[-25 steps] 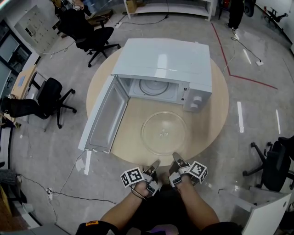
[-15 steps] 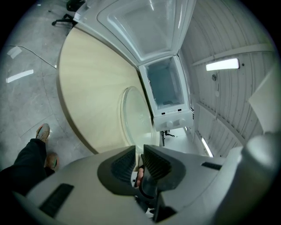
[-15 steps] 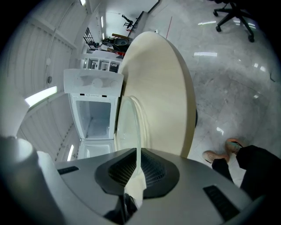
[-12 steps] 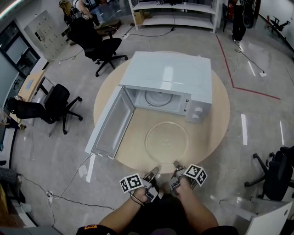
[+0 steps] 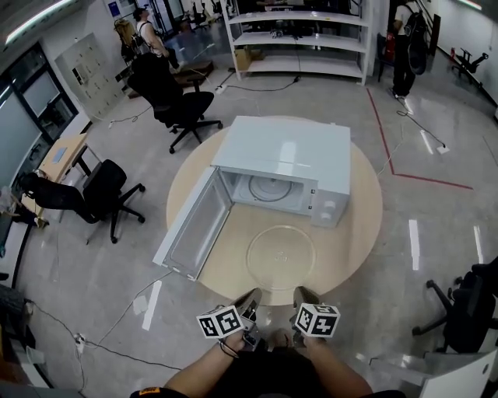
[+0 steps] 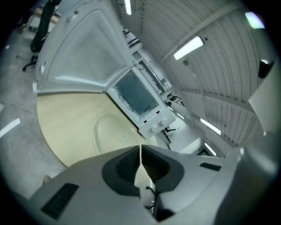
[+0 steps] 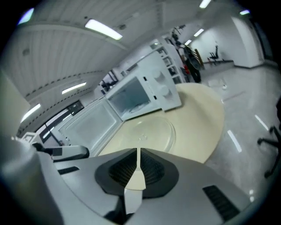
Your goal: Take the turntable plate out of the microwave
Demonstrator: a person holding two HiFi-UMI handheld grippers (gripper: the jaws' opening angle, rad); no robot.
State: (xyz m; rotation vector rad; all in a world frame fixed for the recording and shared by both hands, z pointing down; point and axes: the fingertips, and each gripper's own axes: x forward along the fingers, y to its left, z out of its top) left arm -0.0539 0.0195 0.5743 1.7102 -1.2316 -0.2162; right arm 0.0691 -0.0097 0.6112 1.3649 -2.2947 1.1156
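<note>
The clear glass turntable plate (image 5: 280,253) lies flat on the round wooden table (image 5: 354,221), in front of the white microwave (image 5: 288,159), whose door (image 5: 194,225) hangs open to the left. The plate also shows in the left gripper view (image 6: 115,134) and the right gripper view (image 7: 149,134). My left gripper (image 5: 250,297) and right gripper (image 5: 300,294) hover side by side at the table's near edge, short of the plate and apart from it. The left gripper's (image 6: 140,149) jaws have just been closing and meet with nothing between them. The right gripper (image 7: 138,151) is shut and holds nothing.
Black office chairs stand on the floor to the left (image 5: 97,190) and at the back left (image 5: 175,97). White shelving (image 5: 303,23) runs along the back, with people standing near it. A red line (image 5: 389,116) marks the floor at the right.
Both grippers have risen, rolled and drawn back a little from the plate's near rim. The plate has stayed put on the table.
</note>
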